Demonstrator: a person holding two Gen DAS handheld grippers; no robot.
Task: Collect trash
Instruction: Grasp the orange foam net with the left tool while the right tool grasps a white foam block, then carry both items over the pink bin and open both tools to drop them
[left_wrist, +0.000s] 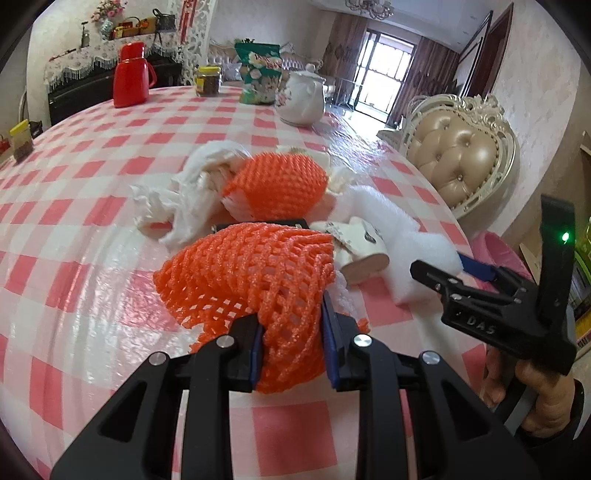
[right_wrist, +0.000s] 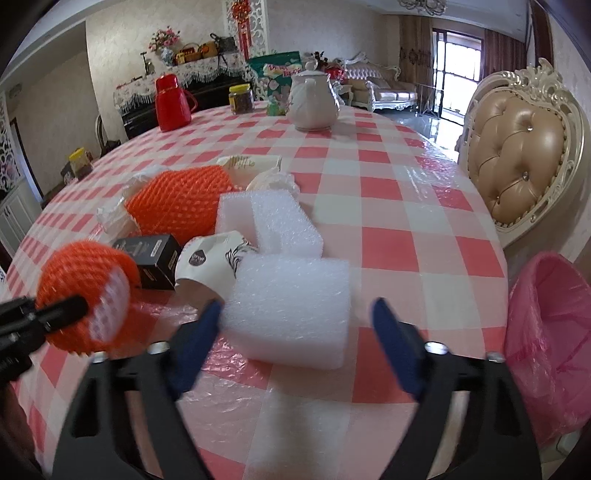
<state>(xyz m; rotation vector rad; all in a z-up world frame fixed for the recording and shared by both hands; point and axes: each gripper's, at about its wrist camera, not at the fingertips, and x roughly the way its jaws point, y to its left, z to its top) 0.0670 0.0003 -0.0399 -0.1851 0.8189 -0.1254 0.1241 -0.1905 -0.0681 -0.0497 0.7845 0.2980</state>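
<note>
Two grippers: both are working over a round table in a pink-and-white checked plastic cloth (right_wrist: 388, 206), each held in a person's hand.
Left gripper (left_wrist: 291, 343): its blue pads are clamping the near end of an orange foam fruit net (left_wrist: 251, 273).
Held net, axis: its long axis is running from the pads away toward the far left, the open mesh end pointing away from the camera.
Held net, place: it is sitting at the near edge of the trash pile; whether it is touching the cloth I cannot tell.
Right gripper (right_wrist: 295, 332): its jaws are standing apart around the near white foam block (right_wrist: 291, 306), the left pad touching the block's corner, the right pad clear of it.
Near foam block, axis: it is lying flat, its long side running left to right.
Other trash: a second orange foam net (right_wrist: 177, 203), a small black carton (right_wrist: 151, 258), a crushed white paper cup (right_wrist: 210, 262), a second white foam block (right_wrist: 273, 218) and crumpled white tissue (left_wrist: 184, 195) are lying together just beyond.
Bin: a bin lined with a pink plastic bag (right_wrist: 550, 332) is standing off the table's right edge.
Far side: a red flask (right_wrist: 170, 99) and a white teapot (right_wrist: 312, 99) are standing well apart from the pile.
</note>
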